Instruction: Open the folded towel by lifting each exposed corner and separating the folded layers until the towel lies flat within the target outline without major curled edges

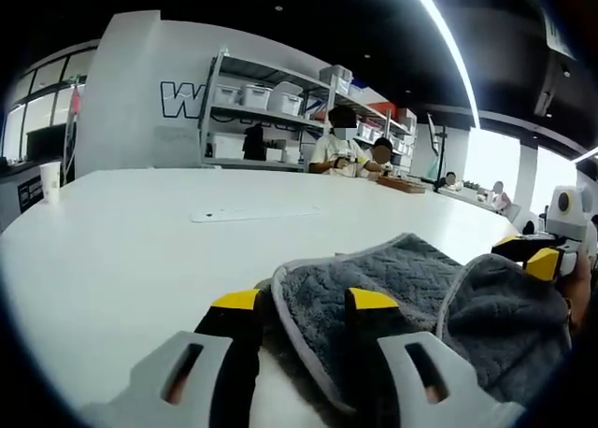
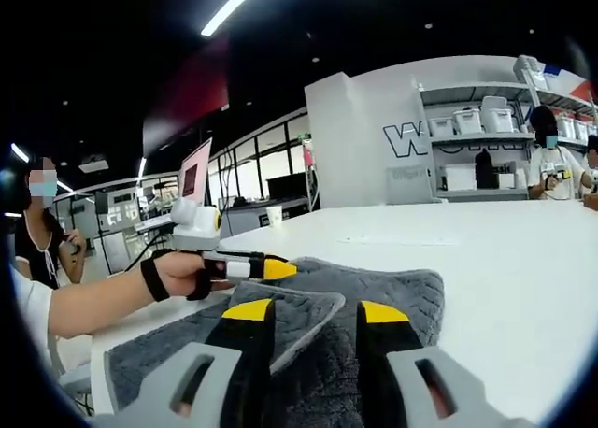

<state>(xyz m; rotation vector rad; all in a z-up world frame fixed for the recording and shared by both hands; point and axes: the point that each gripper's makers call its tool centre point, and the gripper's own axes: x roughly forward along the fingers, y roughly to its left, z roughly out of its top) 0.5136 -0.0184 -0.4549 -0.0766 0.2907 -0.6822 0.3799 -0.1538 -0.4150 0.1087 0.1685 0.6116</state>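
Lying on the white table (image 1: 121, 241), the grey towel (image 1: 392, 288) is partly folded, one flap turned over at 5 o'clock in the left gripper view. The left gripper (image 1: 304, 302) has its jaws spread apart over the towel's edge, grasping nothing. In the right gripper view, the right gripper (image 2: 316, 311) is likewise released above the towel, the left gripper at 9 o'clock.

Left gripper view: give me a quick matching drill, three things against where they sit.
Things:
1. towel
2. paper cup
3. shelving rack

Places:
A. far left edge of the table
B. against the back wall, holding bins
C. just ahead of the left gripper

Pairs: 1-C, 2-A, 3-B
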